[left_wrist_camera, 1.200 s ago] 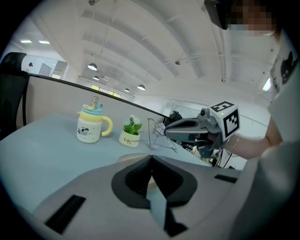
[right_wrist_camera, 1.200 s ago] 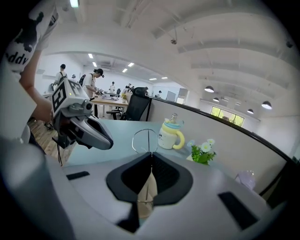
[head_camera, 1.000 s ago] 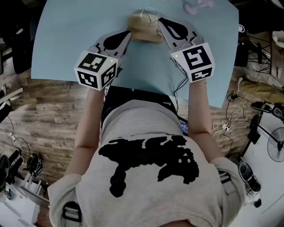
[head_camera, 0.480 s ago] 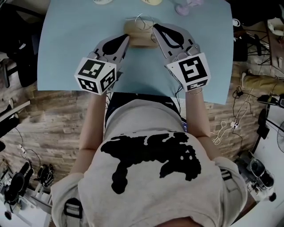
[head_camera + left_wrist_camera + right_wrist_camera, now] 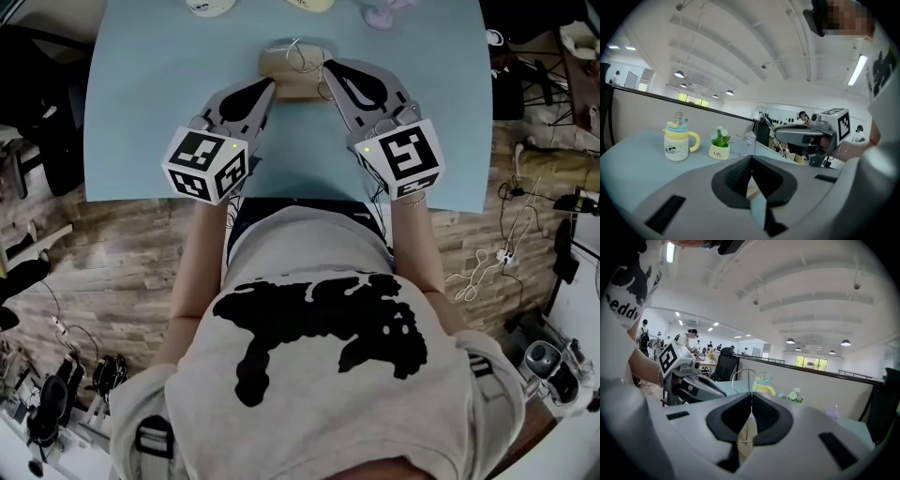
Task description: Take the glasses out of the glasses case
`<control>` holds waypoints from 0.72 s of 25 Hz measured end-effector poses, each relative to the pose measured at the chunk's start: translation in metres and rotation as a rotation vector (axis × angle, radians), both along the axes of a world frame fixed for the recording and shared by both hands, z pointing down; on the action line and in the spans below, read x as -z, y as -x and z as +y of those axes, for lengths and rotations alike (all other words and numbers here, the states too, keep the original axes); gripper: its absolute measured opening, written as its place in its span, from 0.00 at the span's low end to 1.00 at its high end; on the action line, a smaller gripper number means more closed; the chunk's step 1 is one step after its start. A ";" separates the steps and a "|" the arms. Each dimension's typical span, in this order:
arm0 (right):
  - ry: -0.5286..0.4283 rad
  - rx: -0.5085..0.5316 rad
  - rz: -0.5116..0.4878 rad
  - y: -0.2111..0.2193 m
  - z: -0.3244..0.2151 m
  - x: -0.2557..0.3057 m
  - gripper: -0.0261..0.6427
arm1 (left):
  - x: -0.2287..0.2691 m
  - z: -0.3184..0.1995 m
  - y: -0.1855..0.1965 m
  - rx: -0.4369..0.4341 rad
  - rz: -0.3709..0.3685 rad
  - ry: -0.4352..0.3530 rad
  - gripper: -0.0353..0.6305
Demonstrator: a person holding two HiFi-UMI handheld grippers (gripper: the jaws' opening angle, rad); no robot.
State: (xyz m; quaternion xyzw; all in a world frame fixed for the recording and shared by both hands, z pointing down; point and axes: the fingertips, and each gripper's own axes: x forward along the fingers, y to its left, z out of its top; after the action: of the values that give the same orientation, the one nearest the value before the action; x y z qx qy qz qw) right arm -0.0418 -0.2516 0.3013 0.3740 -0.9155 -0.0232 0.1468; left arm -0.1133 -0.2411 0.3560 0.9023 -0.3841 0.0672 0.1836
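- The right tool [image 5: 751, 398] is closed narrow on the thin wire rim of the glasses [image 5: 302, 54]. One round loop of wire stands above its pads.
- The left tool [image 5: 751, 161] is drawn shut too, with a tan sliver of the glasses case [image 5: 292, 82] in its gap. It appears to pinch the case's left end.
- The case lies on the pale blue surface [image 5: 141, 94] between the two tools. The glasses sit partly in it, with wire loops showing at its far edge.
- To lift well, I judge the left should pin the case down while the right draws the frame slowly out of the opening, so no arm of the frame snags.
- The frame is fine bare wire, probably springy and easily bent, so a light grip suits it.
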 end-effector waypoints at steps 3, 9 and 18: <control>0.008 -0.003 0.002 0.000 0.003 -0.004 0.06 | -0.001 0.002 -0.002 -0.006 -0.006 0.003 0.07; 0.015 0.007 0.017 0.005 0.008 -0.013 0.06 | -0.004 0.008 -0.002 -0.007 -0.012 0.012 0.07; 0.037 0.019 0.020 0.005 0.014 -0.023 0.06 | -0.008 0.013 -0.004 -0.011 -0.020 0.019 0.07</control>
State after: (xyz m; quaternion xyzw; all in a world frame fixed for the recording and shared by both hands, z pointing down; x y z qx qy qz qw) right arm -0.0471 -0.2379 0.3243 0.3624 -0.9177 -0.0112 0.1625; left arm -0.1091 -0.2279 0.3641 0.9020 -0.3803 0.0810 0.1878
